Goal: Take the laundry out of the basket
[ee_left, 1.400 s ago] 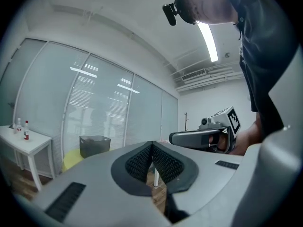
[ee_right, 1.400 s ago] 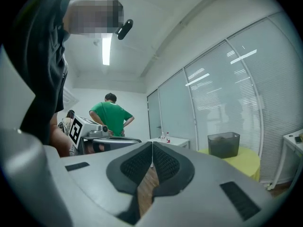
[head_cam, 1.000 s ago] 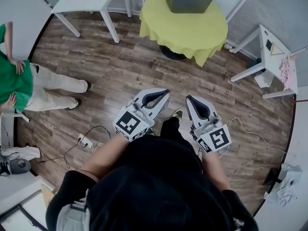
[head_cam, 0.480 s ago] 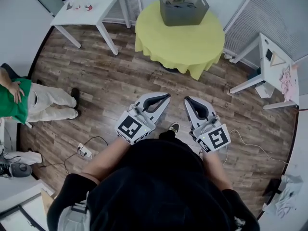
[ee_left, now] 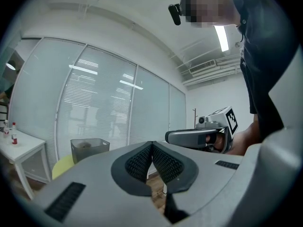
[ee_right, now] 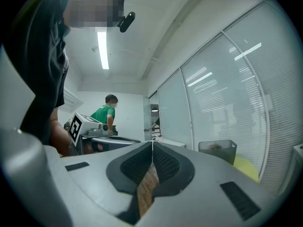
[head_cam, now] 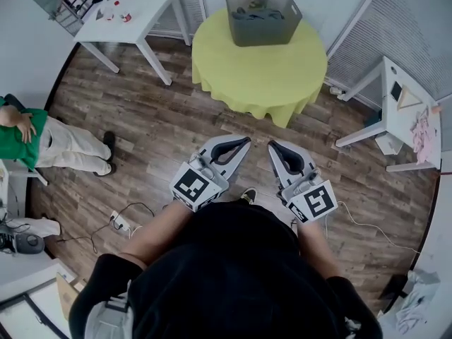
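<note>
Basket: a grey rectangular basket [head_cam: 264, 35] stands upright, mouth up, on the far half of the round counter [head_cam: 260, 73]. Its long axis runs left to right across the head view, with one long wall facing the person.
Laundry: dark crumpled laundry [head_cam: 253, 10] lies inside the basket, at or below the rim; single pieces cannot be told apart.
Round counter: it is draped in a yellow cloth [head_cam: 293, 83] that hangs over the edge all round, and stands straight ahead of both claws, well apart from them.
Left claw: the left claw [head_cam: 245, 140] has its jaws together, the ribbed pads meeting at the tips with nothing between them. It is held level and angled toward the round counter.
Right claw: the right claw [head_cam: 271, 145] has its jaws together and is empty too. It is held level just beside the left one, the two tips near each other but apart.
Floor: the floor [head_cam: 176, 111] is brown wood planks, showing between the claws and the round counter. A power strip [head_cam: 119, 222] with its cable lies on it at the left.
Other counters: one white counter [head_cam: 138, 9] at upper left carries small bottles, and a second white one [head_cam: 406, 94] stands at the right.
Bystander: a person in a green top [head_cam: 22, 129] stands at the left edge of the head view.
</note>
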{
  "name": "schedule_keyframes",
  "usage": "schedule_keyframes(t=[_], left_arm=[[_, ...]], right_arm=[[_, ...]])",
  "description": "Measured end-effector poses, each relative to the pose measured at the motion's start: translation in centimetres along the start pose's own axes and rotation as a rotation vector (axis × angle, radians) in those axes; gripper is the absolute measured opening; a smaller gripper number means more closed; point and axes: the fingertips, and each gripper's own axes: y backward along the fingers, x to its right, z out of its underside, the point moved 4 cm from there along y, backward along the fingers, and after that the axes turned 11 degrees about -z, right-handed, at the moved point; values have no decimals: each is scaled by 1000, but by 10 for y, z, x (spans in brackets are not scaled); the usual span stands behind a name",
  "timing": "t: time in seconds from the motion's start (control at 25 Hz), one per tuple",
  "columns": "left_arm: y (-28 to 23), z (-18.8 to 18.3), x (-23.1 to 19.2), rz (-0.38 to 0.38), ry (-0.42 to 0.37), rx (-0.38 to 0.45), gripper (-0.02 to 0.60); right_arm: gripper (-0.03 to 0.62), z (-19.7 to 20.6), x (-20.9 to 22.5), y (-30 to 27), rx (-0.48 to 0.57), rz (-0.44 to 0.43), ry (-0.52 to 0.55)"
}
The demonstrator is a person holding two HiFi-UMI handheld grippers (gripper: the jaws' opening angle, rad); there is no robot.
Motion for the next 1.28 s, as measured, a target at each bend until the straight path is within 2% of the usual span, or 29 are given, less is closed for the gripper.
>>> schedule_keyframes(t=[0.32, 0.52, 0.8, 1.28], left_arm=[[-41, -1, 11, -25, 0, -12, 11], [-54, 0, 1, -38, 8, -18, 11], [-82, 5, -24, -26, 16, -9, 11], [-144, -2, -92, 19, 26, -19, 11]], right_arm=[[25, 0, 39, 16, 3, -38, -3], [25, 3, 55, 10, 5, -46, -15], [25, 7, 86, -7, -1, -36, -19], [25, 1, 160, -57, -27, -4, -26]])
